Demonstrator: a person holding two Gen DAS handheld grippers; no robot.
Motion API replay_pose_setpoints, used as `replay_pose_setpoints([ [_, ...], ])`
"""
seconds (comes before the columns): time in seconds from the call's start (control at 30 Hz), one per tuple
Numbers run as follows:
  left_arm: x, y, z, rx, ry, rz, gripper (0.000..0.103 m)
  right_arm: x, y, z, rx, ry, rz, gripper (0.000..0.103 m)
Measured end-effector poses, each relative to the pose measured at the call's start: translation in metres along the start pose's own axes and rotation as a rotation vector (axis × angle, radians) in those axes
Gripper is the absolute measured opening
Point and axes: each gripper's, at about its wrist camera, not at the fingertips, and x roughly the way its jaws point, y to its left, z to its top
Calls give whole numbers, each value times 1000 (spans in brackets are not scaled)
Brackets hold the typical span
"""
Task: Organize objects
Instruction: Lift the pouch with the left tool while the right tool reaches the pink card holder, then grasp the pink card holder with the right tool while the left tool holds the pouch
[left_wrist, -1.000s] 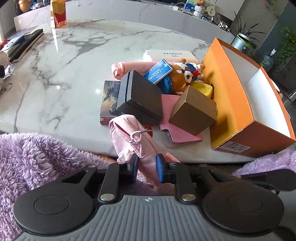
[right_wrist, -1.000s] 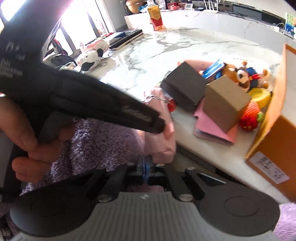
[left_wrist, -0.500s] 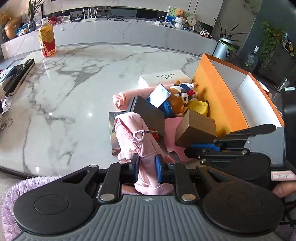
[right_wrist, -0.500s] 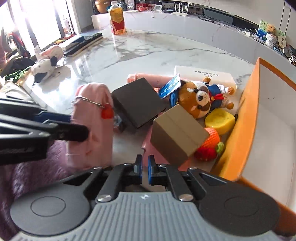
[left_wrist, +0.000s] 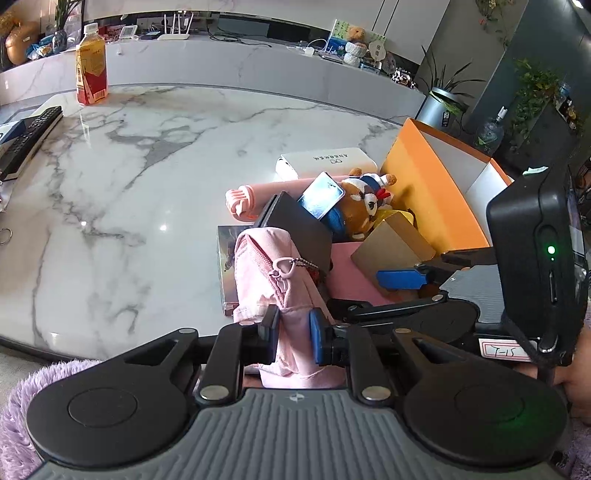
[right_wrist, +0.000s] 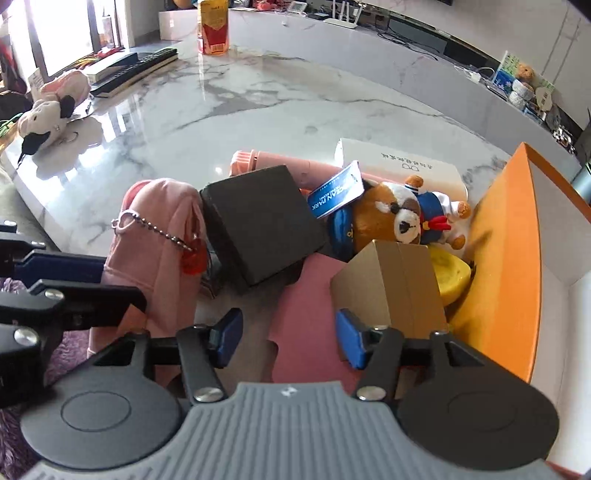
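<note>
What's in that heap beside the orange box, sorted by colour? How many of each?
Pink: 3, a pouch held in the left tongs, a flat sleeve, a long tube
Black: 1, a box
Tan: 1, a carton
White: 1, a box
Yellow: 1, a toy
Brown and blue: 1, a plush animal
Total: 8, plus a book half hidden underneath.

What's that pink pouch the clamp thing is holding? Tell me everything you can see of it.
The pink pouch looks like soft fabric, with a zipper down one side whose heart-shaped pull carries a ball chain ending in a red charm. It stands roughly upright at the near edge of the marble table, its lower end pinched between the pads of the left gripper. Its upper part sits right against the dark grey box; whether they touch is unclear.
</note>
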Motion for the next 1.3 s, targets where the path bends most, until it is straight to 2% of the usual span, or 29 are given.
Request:
replay_pose_setpoints([
  [0.17,-2,6,2,12,-4,8,21,8,-1,-5,58,48,-33,50],
  [0.2,-2,7,3,15,-1,7,21,9,1,-7,63,34,-44,50],
  [0.27,-1,8,4,14,3,9,21,11,9,-10,35,11,-87,52],
  [0.33,-3,7,3,10,3,20,20,16,20,-15,-31,-3,-140,59],
  [0.4,-3,8,1,1,2,23,20,20,30,-21,-94,-25,-201,59],
  [0.57,-4,4,1,6,8,38,20,18,24,-22,-71,-34,-201,54],
  [0.73,-3,0,2,17,17,44,20,-4,15,-21,-48,-67,-152,31],
  [0.9,-4,-3,1,16,20,47,20,-28,-9,-18,69,-94,-62,22],
  [1.03,-4,-6,-2,7,31,28,20,-49,-38,-20,242,-88,127,16],
  [1.17,-4,-7,-4,-22,46,-53,20,-54,-68,-32,436,-31,295,15],
  [1.23,-1,-8,-5,-36,65,-98,20,-53,-78,-41,494,-9,320,15],
  [1.3,5,-10,-7,-42,85,-100,20,-53,-84,-47,522,-7,310,15],
])
